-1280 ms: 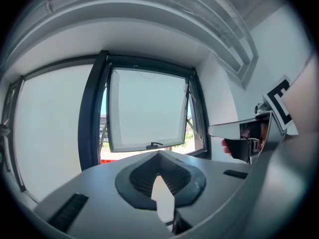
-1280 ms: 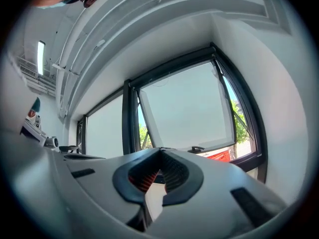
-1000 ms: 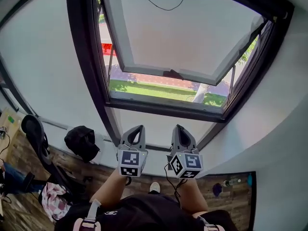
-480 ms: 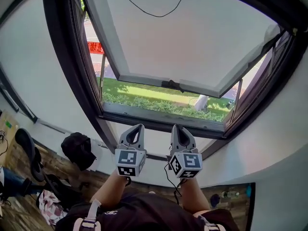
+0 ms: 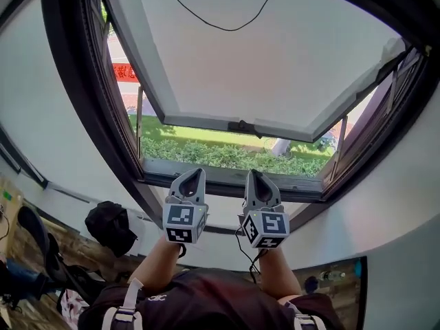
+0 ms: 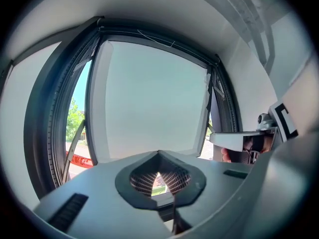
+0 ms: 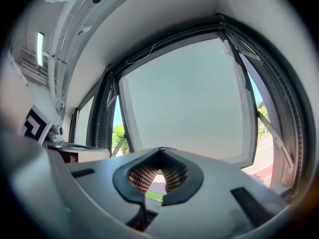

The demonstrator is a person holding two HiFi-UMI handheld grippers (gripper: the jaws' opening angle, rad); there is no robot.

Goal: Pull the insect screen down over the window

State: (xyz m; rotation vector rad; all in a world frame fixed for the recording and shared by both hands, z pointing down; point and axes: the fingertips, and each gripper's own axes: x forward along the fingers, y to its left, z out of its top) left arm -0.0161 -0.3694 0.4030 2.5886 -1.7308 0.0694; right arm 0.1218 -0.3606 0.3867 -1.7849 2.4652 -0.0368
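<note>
Both hands are raised in front of the window. The left gripper (image 5: 193, 175) and the right gripper (image 5: 254, 176) sit side by side, pointing level at the lower member of the dark window frame (image 5: 227, 177), each with its jaws pressed together on nothing. The pale screen (image 5: 275, 60), as I take that panel to be, covers the upper part of the opening. Its bottom rail (image 5: 199, 121) hangs well above the sill, and a hedge (image 5: 206, 155) shows through the uncovered strip. A small dark handle (image 5: 240, 126) sits at the middle of that rail, above and between the two grippers and apart from both. The step in hand looks like the reach for a hold. To do it well, one gripper should part its jaws before arriving, rise to the handle and close on it squarely, not on the thin rail edge. The pull should then run straight down and stay centred, since a pull from one side could tilt the rail and bind it against the frame.
</note>
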